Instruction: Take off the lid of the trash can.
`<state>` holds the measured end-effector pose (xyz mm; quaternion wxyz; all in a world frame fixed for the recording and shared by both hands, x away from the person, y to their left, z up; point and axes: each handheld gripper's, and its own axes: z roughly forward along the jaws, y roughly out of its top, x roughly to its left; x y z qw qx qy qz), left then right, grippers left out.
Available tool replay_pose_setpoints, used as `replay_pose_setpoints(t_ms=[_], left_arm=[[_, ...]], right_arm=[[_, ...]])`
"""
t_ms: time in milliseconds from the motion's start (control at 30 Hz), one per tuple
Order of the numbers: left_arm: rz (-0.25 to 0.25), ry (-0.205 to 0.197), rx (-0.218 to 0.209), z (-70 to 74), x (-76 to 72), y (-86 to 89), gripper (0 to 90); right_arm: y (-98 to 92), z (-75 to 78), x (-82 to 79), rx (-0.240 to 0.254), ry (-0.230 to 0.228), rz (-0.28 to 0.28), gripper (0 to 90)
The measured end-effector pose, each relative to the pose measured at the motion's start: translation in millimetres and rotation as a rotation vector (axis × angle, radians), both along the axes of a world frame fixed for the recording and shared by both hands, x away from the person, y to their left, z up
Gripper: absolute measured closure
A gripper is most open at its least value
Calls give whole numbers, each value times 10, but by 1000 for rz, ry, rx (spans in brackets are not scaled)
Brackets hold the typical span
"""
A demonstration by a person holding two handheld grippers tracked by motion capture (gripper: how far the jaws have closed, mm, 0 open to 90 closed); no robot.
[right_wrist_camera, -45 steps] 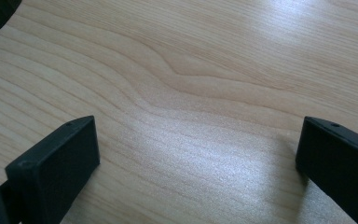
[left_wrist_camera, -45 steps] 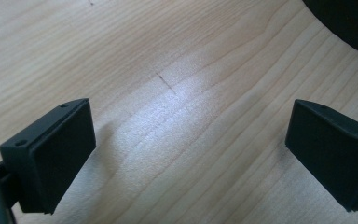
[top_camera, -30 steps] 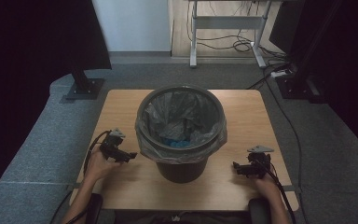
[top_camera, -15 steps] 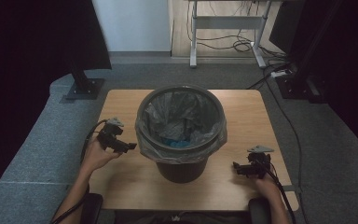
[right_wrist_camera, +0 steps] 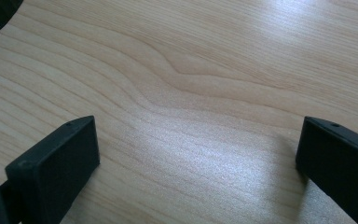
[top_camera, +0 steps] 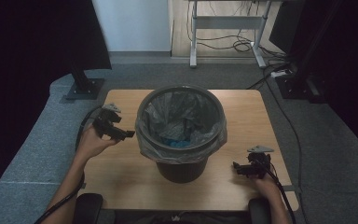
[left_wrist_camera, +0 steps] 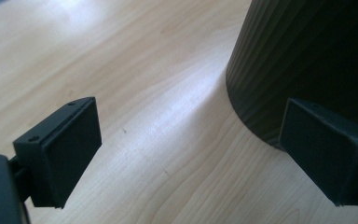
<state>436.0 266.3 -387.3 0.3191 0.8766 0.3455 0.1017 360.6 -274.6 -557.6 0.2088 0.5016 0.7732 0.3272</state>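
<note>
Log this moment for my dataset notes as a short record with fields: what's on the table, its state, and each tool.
surface: wooden table
main thing: dark ribbed bin, upright at the table's middle
lining: clear bag folded over the rim
contents: something blue at the bottom, kind unclear
left tool: open, raised beside the bin's rim, holds nothing
right tool: open, low over the table beside the bin's base, holds nothing

Bin (top_camera: 181, 140) at table (top_camera: 242, 112) centre; left gripper (top_camera: 121, 133) just left of it, right gripper (top_camera: 240, 168) near its right.
</note>
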Motion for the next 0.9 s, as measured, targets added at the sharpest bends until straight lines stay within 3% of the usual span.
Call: replay_pose_setpoints(t_ms=[200, 367, 900], left_arm=[[-17, -20, 6, 231, 32, -36, 53], [-12, -28, -24, 395, 54, -36, 54], [1, -71, 6, 819, 150, -118, 71]], right_arm=[[0, 0, -1, 0, 0, 0, 0], [1, 0, -2, 0, 0, 1, 0], [1, 0, -2, 0, 0, 1, 0]])
